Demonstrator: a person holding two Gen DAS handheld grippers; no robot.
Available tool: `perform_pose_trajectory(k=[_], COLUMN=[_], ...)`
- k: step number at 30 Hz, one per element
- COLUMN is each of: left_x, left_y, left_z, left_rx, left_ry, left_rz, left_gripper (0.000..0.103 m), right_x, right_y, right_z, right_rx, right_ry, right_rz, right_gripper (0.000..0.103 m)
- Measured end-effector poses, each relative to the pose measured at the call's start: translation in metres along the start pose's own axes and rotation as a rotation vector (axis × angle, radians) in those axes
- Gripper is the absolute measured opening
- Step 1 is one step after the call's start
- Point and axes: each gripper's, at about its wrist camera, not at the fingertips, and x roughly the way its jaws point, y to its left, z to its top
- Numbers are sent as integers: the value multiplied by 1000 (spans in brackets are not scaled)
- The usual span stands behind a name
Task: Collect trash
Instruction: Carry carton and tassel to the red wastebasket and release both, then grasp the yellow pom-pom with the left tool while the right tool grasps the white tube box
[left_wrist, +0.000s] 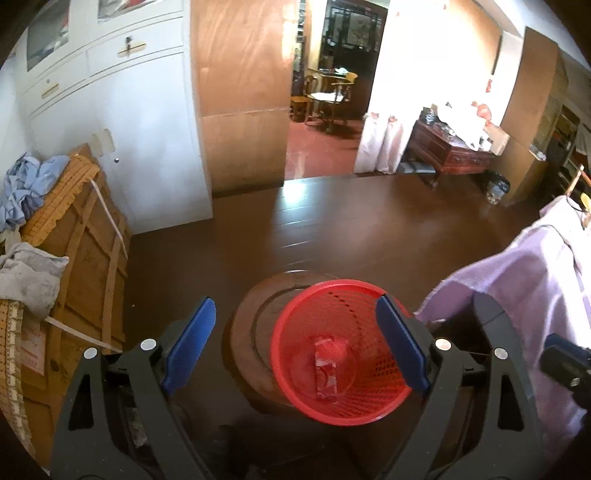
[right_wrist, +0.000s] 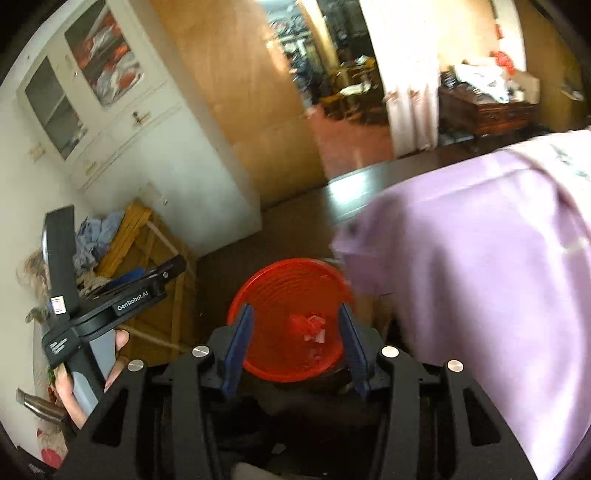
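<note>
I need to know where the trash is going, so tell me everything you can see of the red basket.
The red basket is round, of what looks like plastic mesh with a solid rim, wider at the top. It stands upright and open on a dark round wooden stool, beside lilac cloth. At its bottom lie red-and-white scraps. Both grippers hover above it, touching nothing.

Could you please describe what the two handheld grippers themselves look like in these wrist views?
Both are alike: the left gripper and the right gripper have black plastic linkage arms with cut-out openings and round silver pivot pins, ending in flat blue finger pads. Seen from the right wrist view, the left unit has a grey handle, a black body printed "GenRobot.AI" and small white labels. No cables show.
</note>
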Motion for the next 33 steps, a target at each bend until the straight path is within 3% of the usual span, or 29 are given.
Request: perform_pose_trajectory(k=[7,16,24,29,33], left_x=[-30,-87,-124,-141,-159], left_y=[-57,-175,-284,-352,-397], left_z=[-7,-43,-99,-140,-172], left_rx=[101,362,582,717,818], left_ry=[-14,-46,-4,70,79], left_rz=[-95,-271,-490,-621,-691], left_gripper=[87,90,92,92,92], right_x=[-80,-191,-282,-326,-354], right_y=[-51,-118,-182,-226,-259], right_z=[-24,-80,-150,-201,-243], right_rx=[94,228,410,553,678], right_ry=[-170,-368,-529,-578,-602], right_rz=[-105,-260,-423,-545,-647], right_gripper=[57,68,76,77,77])
